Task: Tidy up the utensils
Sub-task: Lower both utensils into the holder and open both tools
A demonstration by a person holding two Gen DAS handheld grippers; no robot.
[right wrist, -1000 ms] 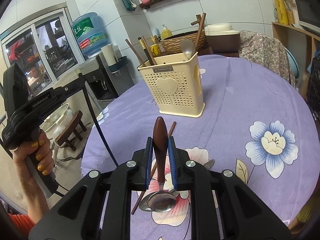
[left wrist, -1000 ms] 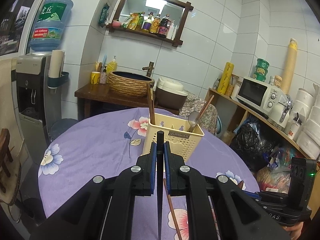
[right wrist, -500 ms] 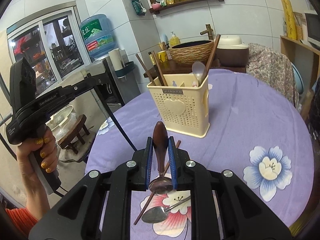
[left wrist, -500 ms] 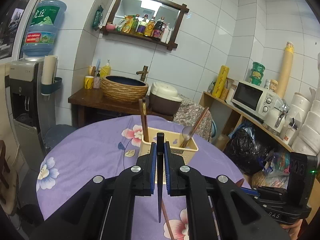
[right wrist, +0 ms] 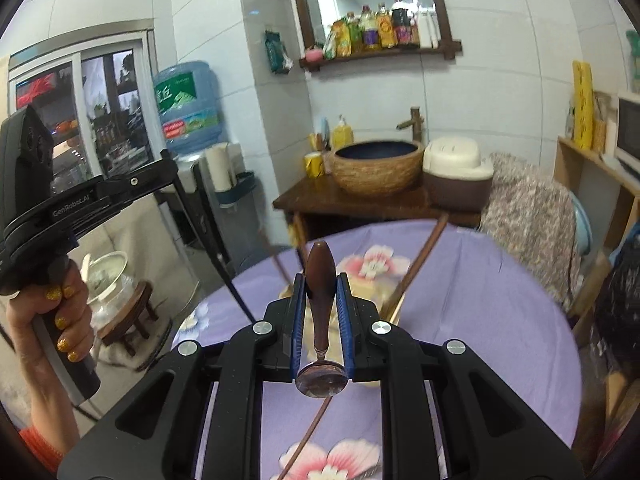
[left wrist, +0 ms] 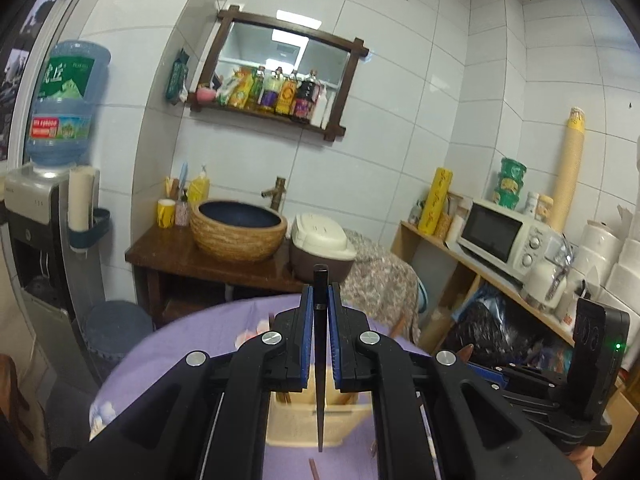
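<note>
Left wrist view: the left gripper (left wrist: 320,312) is clamped on a dark chopstick (left wrist: 320,360), held upright, its thin tip hanging over the cream utensil holder (left wrist: 296,424) on the purple floral tablecloth (left wrist: 192,340). Right wrist view: the right gripper (right wrist: 322,320) is clamped on the brown wooden handle of a spoon (right wrist: 320,308), bowl end hanging low between the fingers. A brown chopstick (right wrist: 308,436) lies on the cloth below it. The holder is almost wholly hidden behind the right gripper here; sticks already in it lean out to either side.

Risks, as judged:
- Chopstick held by a narrow pinch; it may pivot and miss the opening.
- Spoon hangs bowl-heavy; a loosened grip would let it slide out.
- Both grippers over one holder: collision, or knocking the leaning sticks and tipping the light holder.
</note>
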